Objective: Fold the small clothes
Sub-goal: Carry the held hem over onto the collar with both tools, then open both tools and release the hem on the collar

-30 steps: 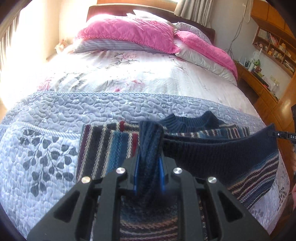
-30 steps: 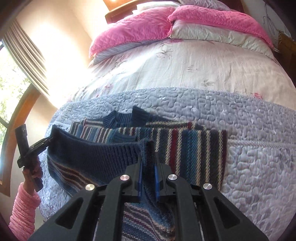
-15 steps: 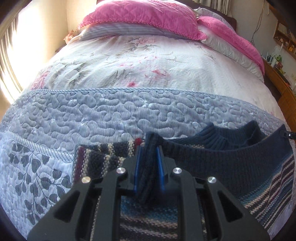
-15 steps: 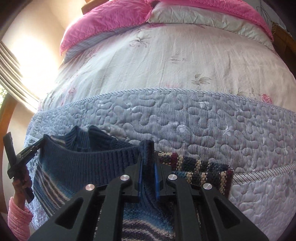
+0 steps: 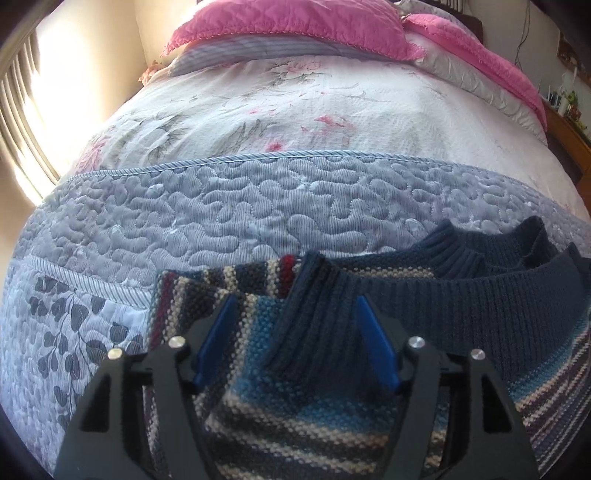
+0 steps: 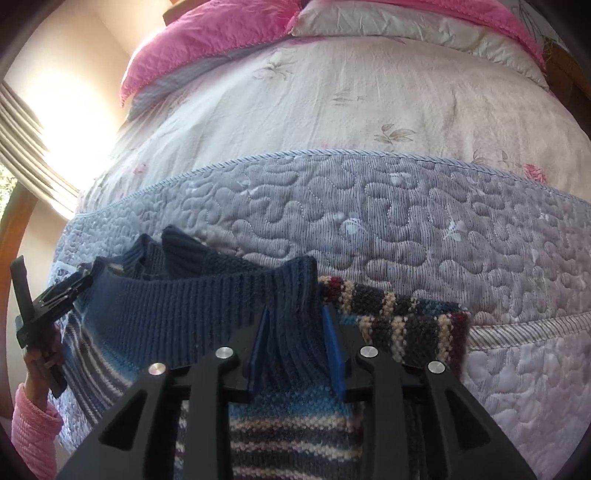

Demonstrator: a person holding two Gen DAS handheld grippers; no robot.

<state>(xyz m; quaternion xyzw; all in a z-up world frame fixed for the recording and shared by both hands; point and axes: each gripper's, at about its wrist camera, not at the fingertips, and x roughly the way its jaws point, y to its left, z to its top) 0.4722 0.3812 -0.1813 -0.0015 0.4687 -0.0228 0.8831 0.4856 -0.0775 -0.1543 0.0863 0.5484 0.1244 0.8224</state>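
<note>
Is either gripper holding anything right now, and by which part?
Nothing is clamped. Both the left gripper and right gripper stand open around the sweater, astride its ribbed navy hem.

Left gripper (image 5: 295, 314) with blue pads spread wide apart, a navy ribbed hem of a striped knitted sweater (image 5: 332, 406) lying loosely between them. Beyond it, a blue quilted bedspread (image 5: 258, 206) and pink pillows (image 5: 280, 26).

harsh window glare at left, fisheye-warped edges

Both wrist views sit low, close, facing bedhead — sharing the sweater (image 5: 424, 306).
</note>
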